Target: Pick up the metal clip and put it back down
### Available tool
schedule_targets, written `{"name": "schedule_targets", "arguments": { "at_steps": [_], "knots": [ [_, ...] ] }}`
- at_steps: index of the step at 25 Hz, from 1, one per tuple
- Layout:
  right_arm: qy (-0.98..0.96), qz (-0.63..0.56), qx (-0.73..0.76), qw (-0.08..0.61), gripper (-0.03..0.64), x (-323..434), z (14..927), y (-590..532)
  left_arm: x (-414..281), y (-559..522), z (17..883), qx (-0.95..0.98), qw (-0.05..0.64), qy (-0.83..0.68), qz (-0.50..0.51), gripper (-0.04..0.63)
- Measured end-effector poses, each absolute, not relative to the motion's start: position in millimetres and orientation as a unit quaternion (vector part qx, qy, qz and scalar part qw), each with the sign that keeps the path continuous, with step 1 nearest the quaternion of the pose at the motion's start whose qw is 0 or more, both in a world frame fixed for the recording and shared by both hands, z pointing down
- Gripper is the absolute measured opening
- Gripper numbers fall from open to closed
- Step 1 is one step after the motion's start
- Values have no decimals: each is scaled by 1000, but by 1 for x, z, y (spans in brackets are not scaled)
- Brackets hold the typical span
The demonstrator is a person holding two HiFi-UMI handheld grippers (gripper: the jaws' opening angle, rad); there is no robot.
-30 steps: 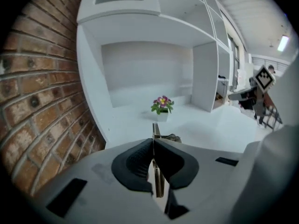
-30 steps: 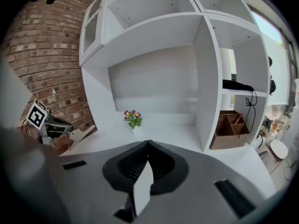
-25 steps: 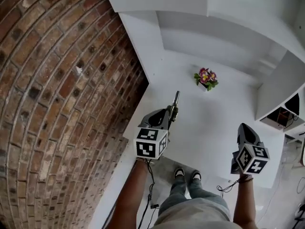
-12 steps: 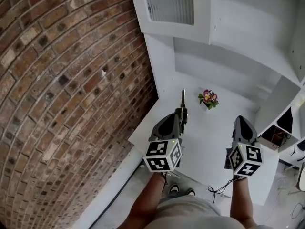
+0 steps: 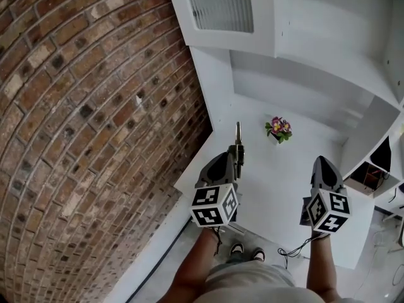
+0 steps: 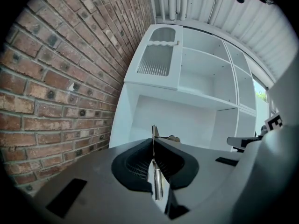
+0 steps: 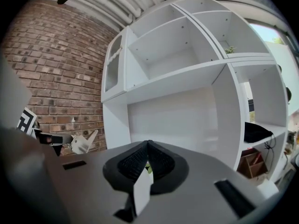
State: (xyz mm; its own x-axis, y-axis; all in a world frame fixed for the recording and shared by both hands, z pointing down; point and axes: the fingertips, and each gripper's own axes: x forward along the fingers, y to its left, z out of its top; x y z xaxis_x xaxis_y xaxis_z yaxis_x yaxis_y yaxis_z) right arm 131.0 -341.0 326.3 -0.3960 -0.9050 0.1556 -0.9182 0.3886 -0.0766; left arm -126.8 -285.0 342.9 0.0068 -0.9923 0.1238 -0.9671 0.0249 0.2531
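Observation:
My left gripper [image 5: 237, 154] is shut on the metal clip [image 5: 238, 137], a thin silver strip that sticks out past the jaws and is held up in the air above the white desk [image 5: 278, 169]. In the left gripper view the clip [image 6: 157, 183] stands edge-on between the pressed pads, its tip [image 6: 154, 133] poking out of my left gripper [image 6: 153, 143]. My right gripper [image 5: 320, 163] hovers to the right over the desk's near edge, shut with nothing held. Its dark pads [image 7: 135, 161] meet in the right gripper view.
A small pot of pink flowers [image 5: 278, 129] stands on the desk near the back. A brick wall [image 5: 95, 125] runs along the left. White shelving [image 5: 328, 55] with a ribbed cabinet door [image 5: 221, 5] rises behind and to the right; dark items [image 7: 254, 133] sit in a lower cubby.
The head view has tilted up toward the shelving. My left gripper keeps its hold on the clip and has shifted a little right; the right gripper stays shut.

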Motion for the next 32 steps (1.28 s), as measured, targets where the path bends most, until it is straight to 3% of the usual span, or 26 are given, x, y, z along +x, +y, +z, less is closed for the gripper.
{"name": "schedule_targets", "arguments": {
  "at_steps": [9,22,32],
  "knots": [
    [-804,102,583,64,2,153,354,-345,-128,-313,369,713,121,-690,28,15],
    [-738,159,646,117,2,196,434,-355,-113,-382,466,762,60,-600,237,15],
    [-695,202,674,149,2,224,495,-356,-91,-426,541,767,-33,-515,381,15]
  ]
}}
